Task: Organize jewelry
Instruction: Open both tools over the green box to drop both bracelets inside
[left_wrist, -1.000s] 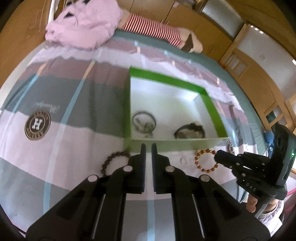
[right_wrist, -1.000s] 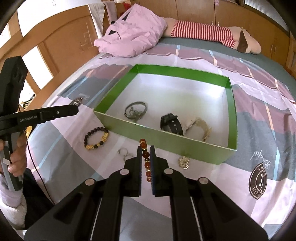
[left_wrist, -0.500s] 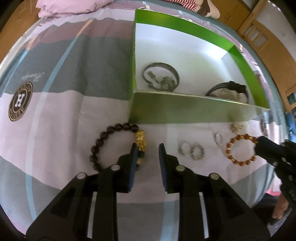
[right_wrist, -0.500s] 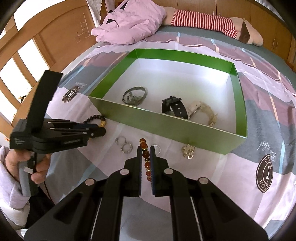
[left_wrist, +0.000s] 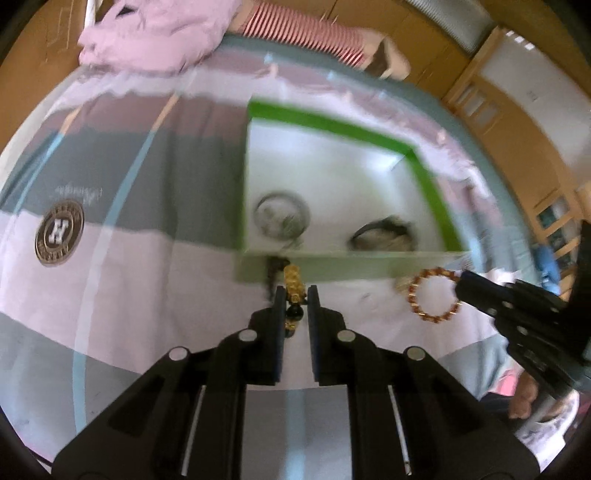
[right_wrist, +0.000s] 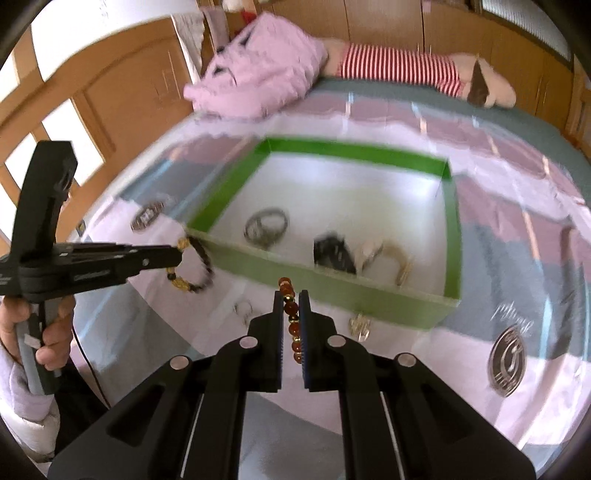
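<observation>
On a bed spread with a pink-and-grey striped quilt (right_wrist: 498, 206), two hand-held grippers lift beaded bracelets toward a green-walled box (right_wrist: 351, 153) as a jewelry tidy-up reaches its middle stretch. The left gripper (left_wrist: 294, 295) is clamped on a dark bead bracelet with gold charms (left_wrist: 293, 286), held off the quilt just in front of the box's near wall; in the right wrist view the same bracelet hangs from the jaws at the box's near left corner. The right gripper (right_wrist: 291, 299) pinches a red-amber bead bracelet (right_wrist: 290, 314), raised above the quilt and just short of the near wall's middle.

Already lying on the box's white floor are a silver bangle (right_wrist: 266, 229) at near left, a black watch (right_wrist: 332, 253) near the centre, and a pale gold-toned watch (right_wrist: 388, 256) to its right.

Still outside, on the quilt between the grippers and the box, are a small pair of rings (right_wrist: 243, 308) and a pale metal charm (right_wrist: 359, 325); motion blur hides finer detail. Judging by this layout, three pieces are stowed, two are in transit and at least two small ones await collection.
</observation>
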